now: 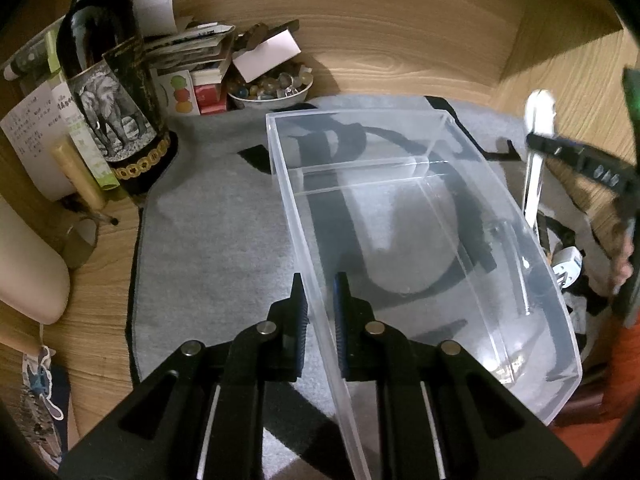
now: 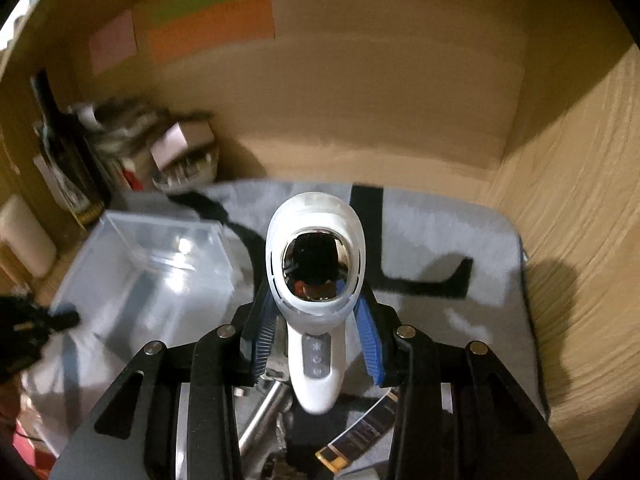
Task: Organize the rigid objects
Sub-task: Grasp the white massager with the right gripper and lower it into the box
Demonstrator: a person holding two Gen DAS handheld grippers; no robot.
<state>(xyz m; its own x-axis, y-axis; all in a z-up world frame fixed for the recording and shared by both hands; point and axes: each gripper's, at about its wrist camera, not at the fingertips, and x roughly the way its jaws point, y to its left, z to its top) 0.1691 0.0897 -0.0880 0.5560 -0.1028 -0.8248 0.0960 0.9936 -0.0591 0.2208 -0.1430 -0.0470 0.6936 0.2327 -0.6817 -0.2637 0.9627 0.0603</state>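
White handheld device (image 2: 316, 264) clamped upright in right tongs (image 2: 318, 332), left tongs (image 1: 320, 320) pinching clear box (image 1: 420, 216) wall

dark bottle (image 1: 105, 80) | bowl of beads (image 1: 269, 87) | grey mat (image 1: 216, 224)

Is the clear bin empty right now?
Empty: through the clear bin only the grey mat shows; the white device sits in the right gripper.

Left black two-finger gripper (image 1: 320, 300) clamped on near wall of clear rectangular plastic bin (image 1: 472, 184), on grey felt mat (image 1: 212, 240), dark elephant-label wine bottle (image 1: 108, 92) behind
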